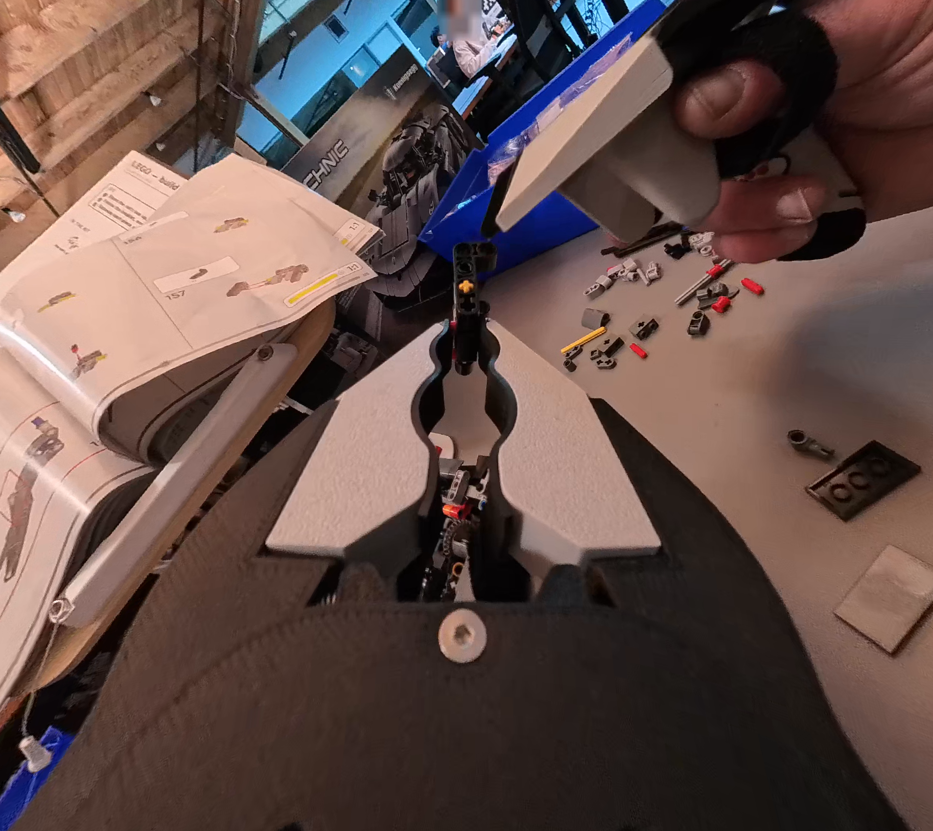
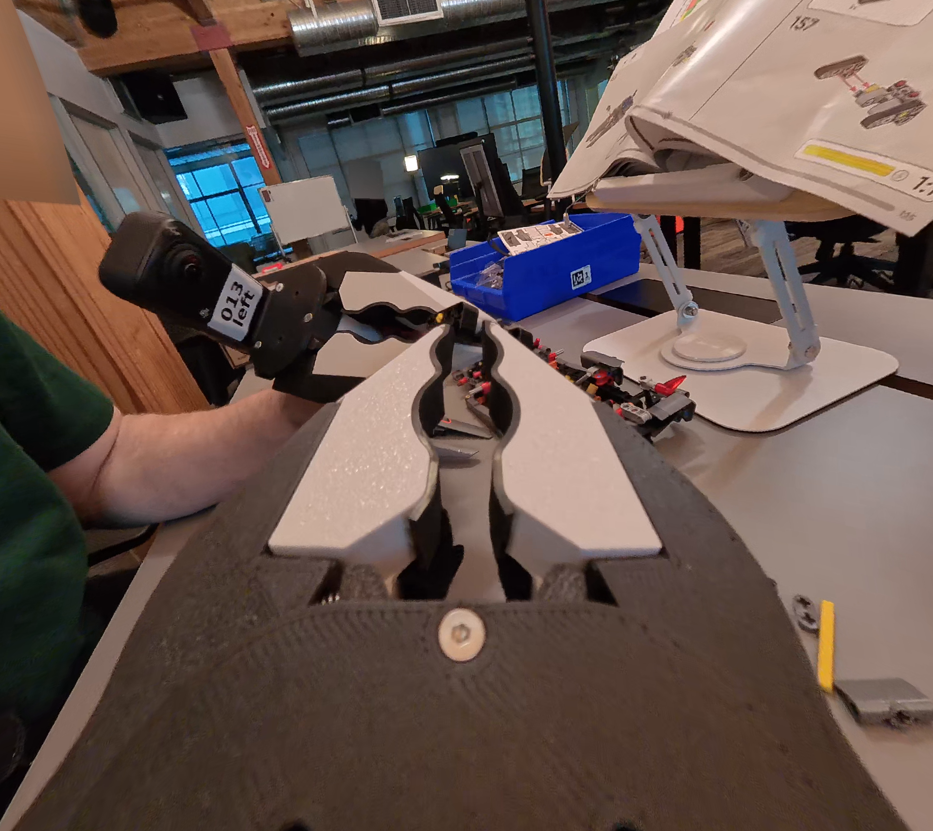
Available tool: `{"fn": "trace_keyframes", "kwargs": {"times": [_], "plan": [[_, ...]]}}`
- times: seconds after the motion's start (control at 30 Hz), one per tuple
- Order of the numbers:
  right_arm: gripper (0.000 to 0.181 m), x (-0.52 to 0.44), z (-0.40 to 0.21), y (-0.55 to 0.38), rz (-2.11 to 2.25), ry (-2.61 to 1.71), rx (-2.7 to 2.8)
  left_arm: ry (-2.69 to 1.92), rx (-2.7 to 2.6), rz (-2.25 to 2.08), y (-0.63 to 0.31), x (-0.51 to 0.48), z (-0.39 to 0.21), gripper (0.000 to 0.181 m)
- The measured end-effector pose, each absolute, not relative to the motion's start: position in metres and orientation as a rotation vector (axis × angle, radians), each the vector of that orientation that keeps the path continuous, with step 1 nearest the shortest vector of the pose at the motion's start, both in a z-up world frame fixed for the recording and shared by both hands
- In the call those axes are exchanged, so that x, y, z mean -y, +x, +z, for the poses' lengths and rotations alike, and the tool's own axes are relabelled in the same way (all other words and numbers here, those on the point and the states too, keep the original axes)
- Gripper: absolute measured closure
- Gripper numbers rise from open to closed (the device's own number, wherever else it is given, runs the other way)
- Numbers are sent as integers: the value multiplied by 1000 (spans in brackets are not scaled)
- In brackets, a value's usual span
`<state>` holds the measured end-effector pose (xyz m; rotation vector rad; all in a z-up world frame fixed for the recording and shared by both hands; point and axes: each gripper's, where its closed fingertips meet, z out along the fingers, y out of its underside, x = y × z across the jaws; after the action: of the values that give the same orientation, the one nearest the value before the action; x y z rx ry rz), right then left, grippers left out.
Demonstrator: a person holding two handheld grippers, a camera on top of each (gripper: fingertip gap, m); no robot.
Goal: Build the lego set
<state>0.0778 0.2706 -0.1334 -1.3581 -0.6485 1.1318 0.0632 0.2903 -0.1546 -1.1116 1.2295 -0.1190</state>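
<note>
Table (image 1: 707, 403) right of the left gripper (image 1: 467, 332) is mostly bare; loose parts (image 1: 631, 332) and a black plate (image 1: 861, 478) dot it. Ahead, the blue bin (image 1: 530, 221) and right gripper (image 1: 492, 221) block passage. Leftward, the manual (image 1: 176, 281) on its stand (image 2: 732, 352) overhangs. The chassis (image 2: 616, 382) lies before the stand base

Left tool (image 1: 467, 337) pinches shut, raised, tip meeting the right tool (image 2: 464, 334), also closed.
</note>
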Motion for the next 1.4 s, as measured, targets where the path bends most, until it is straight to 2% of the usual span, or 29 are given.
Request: {"fn": "trace_keyframes", "kwargs": {"times": [0.27, 0.53, 0.8, 0.9, 1.03, 1.23, 1.4], "plan": [[162, -272, -139, 75, 999, -1396, 716, -1131, -1255, -98, 61, -291, -158, 174], [162, -273, -162, 65, 460, -1421, 982, -1138, -1412, -31, 62, -284, -174, 174], [170, -266, -186, 55, 60, -1392, 1255, -1225, -1637, 29, 55, -274, -203, 174], [171, -260, -183, 52, 122, -1399, 1252, -1213, -1623, -16, 53, -269, -196, 174], [172, -254, -173, 49, 415, -1429, 1158, -1241, -1506, -156, 50, -269, -178, 153], [172, -245, -162, 40, 843, -1424, 1024, -1300, -1508, -395, 53, -255, -180, 172], [170, -244, -167, 39, 841, -1442, 1054, -1329, -1565, -394, 52, -251, -188, 176]]}}
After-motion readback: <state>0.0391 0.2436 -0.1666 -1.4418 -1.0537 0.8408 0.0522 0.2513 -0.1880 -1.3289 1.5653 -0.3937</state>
